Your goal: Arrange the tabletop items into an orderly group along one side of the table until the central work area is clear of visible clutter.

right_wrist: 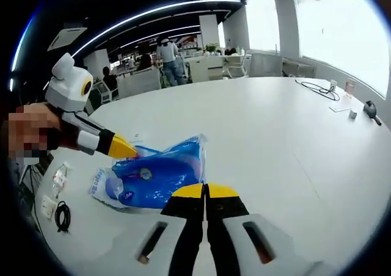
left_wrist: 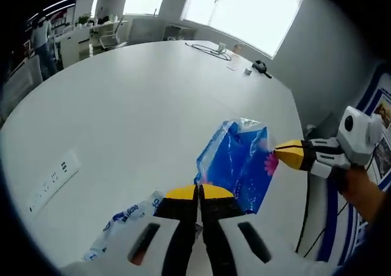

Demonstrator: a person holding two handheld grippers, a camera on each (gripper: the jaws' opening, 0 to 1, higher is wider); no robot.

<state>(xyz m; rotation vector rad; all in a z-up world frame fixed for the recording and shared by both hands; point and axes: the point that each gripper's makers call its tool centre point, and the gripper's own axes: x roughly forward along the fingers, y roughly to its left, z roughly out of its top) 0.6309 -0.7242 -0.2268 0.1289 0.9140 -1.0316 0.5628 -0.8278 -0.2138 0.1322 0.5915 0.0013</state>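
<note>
Both grippers are clamped on one blue plastic bag (left_wrist: 239, 166): left gripper (left_wrist: 199, 192) pinches its near edge, right gripper (left_wrist: 282, 152) its other side. Bag's held low over the white table (left_wrist: 140, 105), with one printed clear wrapper (left_wrist: 125, 218) beside it.

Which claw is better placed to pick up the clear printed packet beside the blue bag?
Left, probably: the left claw sits right beside the clear packet, while the right claw is at the blue bag's far edge.
</note>
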